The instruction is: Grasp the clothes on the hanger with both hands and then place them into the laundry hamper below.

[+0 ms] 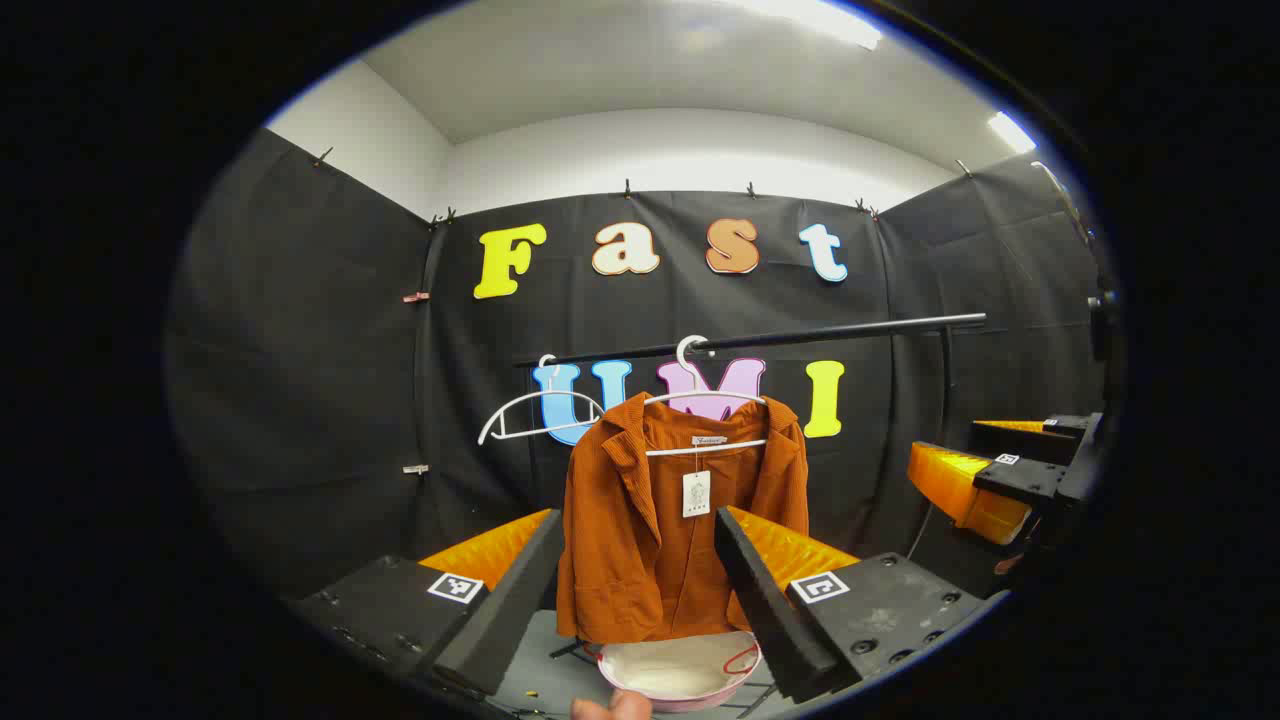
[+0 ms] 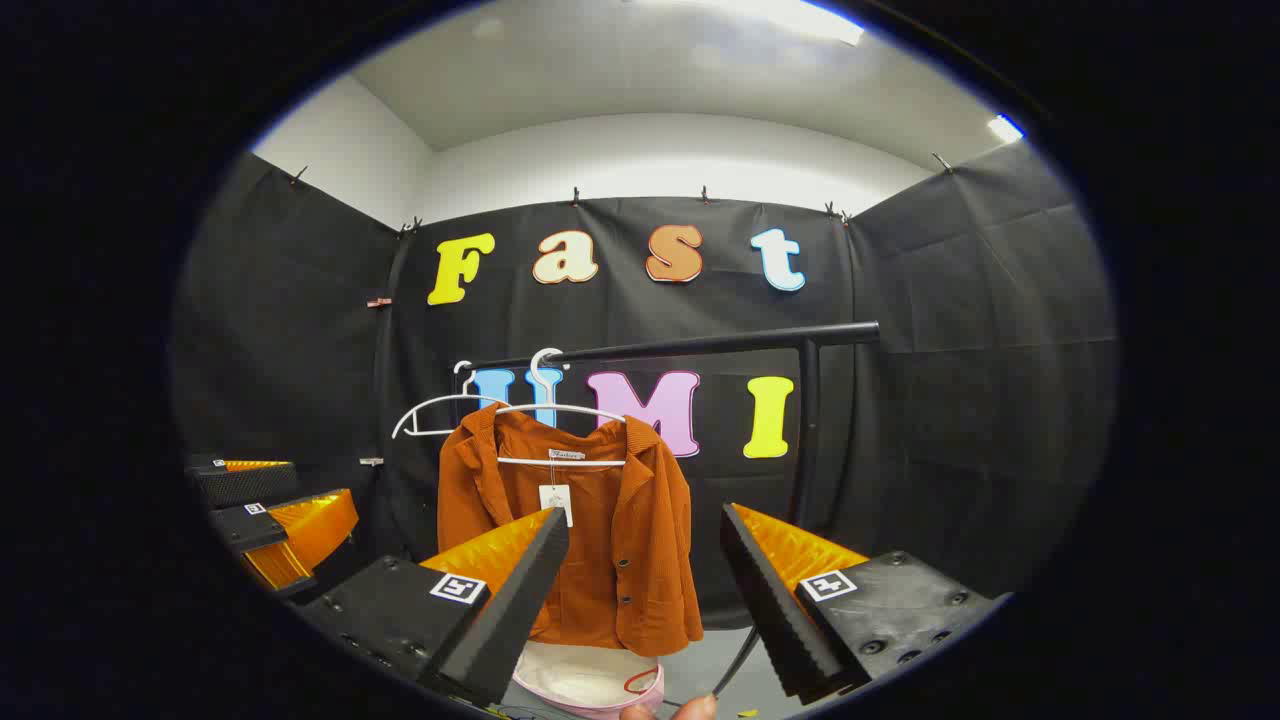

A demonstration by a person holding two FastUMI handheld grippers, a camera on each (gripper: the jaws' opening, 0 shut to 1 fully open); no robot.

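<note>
Left gripper view gives me the rust-orange jacket (image 1: 660, 520) straight ahead, hanging on a white hanger (image 1: 705, 400) from the black rail (image 1: 770, 338), its front open and a paper tag (image 1: 696, 494) dangling at the collar. I see the same jacket (image 2: 590, 540) in the right gripper view, a little left of centre, with its white hanger (image 2: 545, 410) hooked on the rail (image 2: 690, 347). A second, bare hanger (image 1: 530, 410) hangs just beside it on the rail. Directly under the jacket's hem sits the laundry hamper (image 1: 680, 672), pale pink at the rim with a light lining; from the right gripper view the hamper (image 2: 590, 680) sits low between my fingers.

My left gripper (image 1: 640, 590) stands wide open, its two black fingers framing the jacket's lower half without touching it. My right gripper (image 2: 645, 600) is likewise spread wide, short of the cloth. In the left gripper view I also catch the right gripper (image 1: 985, 480) off to the side, well apart from the jacket, and the right gripper view shows the left gripper (image 2: 275, 510) at its left edge. A fingertip (image 1: 612, 707) of the holding hand pokes in at the bottom edge.
</note>
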